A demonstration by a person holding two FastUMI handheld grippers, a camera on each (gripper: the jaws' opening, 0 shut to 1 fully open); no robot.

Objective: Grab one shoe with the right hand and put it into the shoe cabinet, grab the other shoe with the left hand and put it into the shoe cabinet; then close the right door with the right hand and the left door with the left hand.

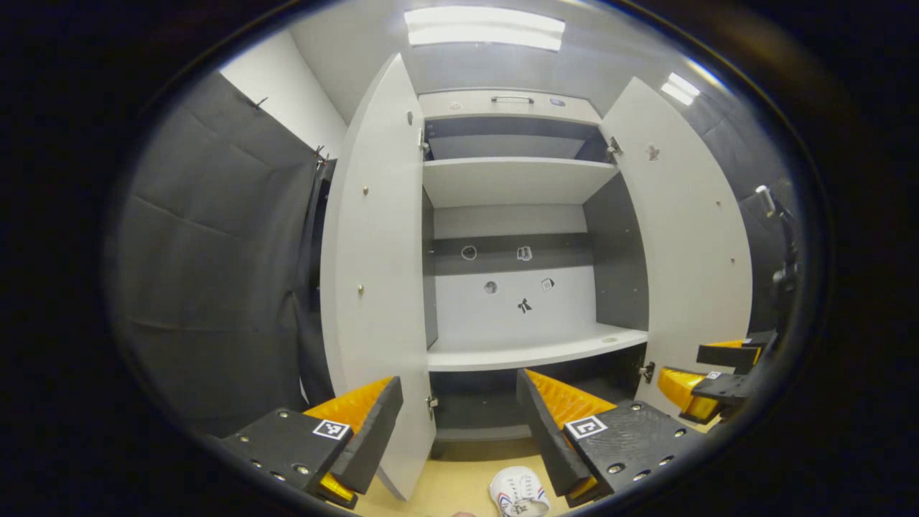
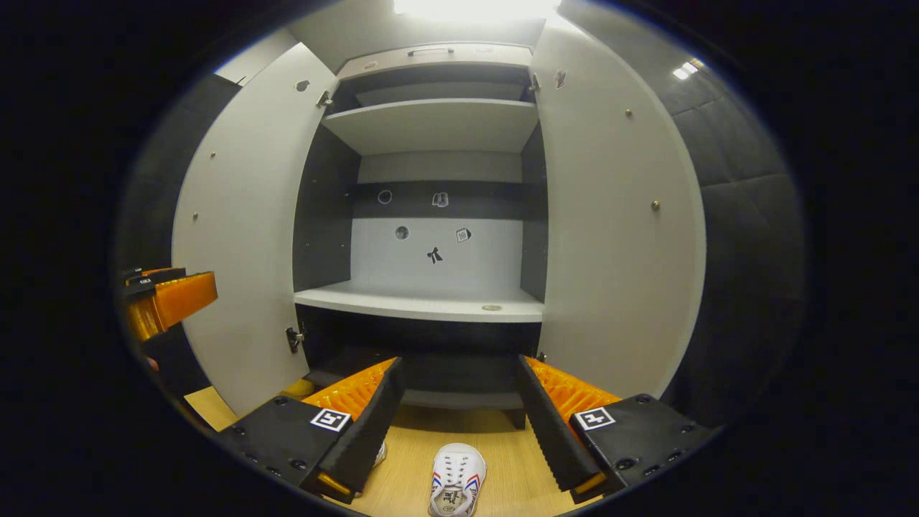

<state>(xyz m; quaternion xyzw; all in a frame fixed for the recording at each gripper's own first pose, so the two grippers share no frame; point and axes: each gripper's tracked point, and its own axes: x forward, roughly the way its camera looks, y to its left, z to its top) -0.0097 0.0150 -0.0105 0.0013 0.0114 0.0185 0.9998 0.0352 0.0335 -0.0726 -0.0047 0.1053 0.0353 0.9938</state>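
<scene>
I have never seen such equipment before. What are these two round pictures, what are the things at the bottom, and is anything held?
A person holds one two-finger gripper in each hand, and a camera rides on each. The left gripper view looks along the left gripper; the right gripper view looks along the right gripper. Both are open and hold nothing. Ahead stands the shoe cabinet, both doors open, its shelves bare. On the wooden floor lies a white shoe, below the right gripper's fingers. The left gripper view also shows a white shoe.
</scene>
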